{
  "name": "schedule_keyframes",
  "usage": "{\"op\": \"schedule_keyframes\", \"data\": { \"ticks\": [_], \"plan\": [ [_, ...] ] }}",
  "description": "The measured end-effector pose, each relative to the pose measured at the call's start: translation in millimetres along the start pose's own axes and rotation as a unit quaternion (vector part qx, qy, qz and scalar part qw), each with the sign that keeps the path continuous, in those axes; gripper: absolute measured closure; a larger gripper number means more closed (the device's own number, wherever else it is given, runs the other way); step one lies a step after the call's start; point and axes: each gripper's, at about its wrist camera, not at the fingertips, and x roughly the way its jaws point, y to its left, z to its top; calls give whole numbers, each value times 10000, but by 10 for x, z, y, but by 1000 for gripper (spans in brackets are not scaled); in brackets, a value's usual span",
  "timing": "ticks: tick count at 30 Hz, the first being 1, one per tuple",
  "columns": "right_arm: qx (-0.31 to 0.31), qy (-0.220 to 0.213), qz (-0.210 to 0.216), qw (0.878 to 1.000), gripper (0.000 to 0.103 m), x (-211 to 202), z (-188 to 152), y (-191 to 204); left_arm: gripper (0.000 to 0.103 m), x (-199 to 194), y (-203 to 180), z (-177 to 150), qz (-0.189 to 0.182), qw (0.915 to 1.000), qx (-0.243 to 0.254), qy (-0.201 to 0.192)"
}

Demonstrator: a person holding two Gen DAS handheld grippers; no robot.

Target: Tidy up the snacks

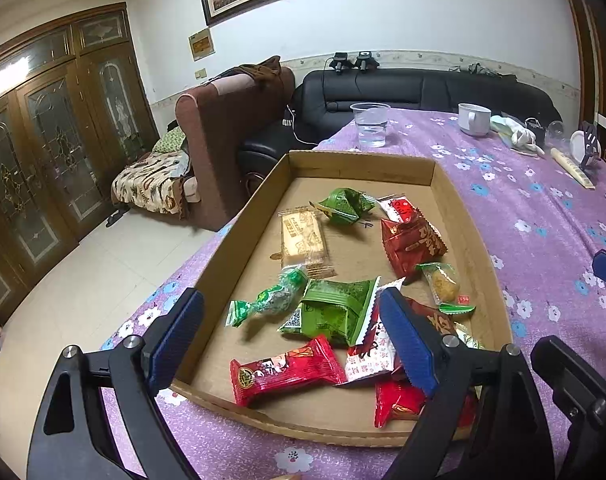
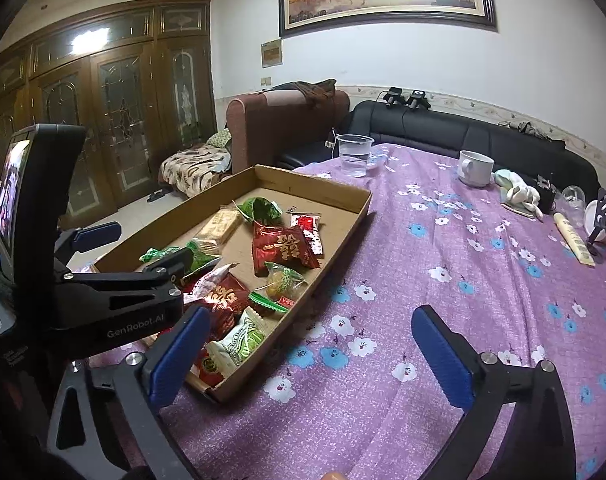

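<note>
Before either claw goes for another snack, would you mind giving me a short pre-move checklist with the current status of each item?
1. Left claw open, nothing gripped: ok.
2. Right claw open and empty, over bare tablecloth: ok.
3. Snacks lie inside the cardboard tray: ok.
4. Snacks sorted by kind: not ok; red packet and green packet lie mixed.
5. Water cup upright, apart from the tray: ok.
6. Snacks hidden behind the left claw: cannot tell.

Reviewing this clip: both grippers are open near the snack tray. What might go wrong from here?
1. The left hand-held gripper hangs over overlapping packets; closing may pinch the green packet and the red packet together.
2. The cardboard tray is shallow, so dragged snacks could slide out.
3. The water cup stands just beyond the tray; a pushed tray may tip it.
</note>
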Motion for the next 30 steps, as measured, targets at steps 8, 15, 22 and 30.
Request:
{"op": "schedule_keyframes", "data": {
  "ticks": [8,15,22,30],
  "plan": [
    [-20,15,-5,10000,1,6,-4,13,13,-2,3,-2,34,10000,30,-19],
    [-49,5,-22,10000,1,15,-3,22,13,-4,8,-12,60,10000,52,-25],
    [-54,1,-33,10000,1,19,-4,20,13,9,-2,-19,69,10000,70,-16],
    [-54,5,-41,10000,1,10,-9,25,13,12,21,-24,64,10000,35,-2]
  ]
}}
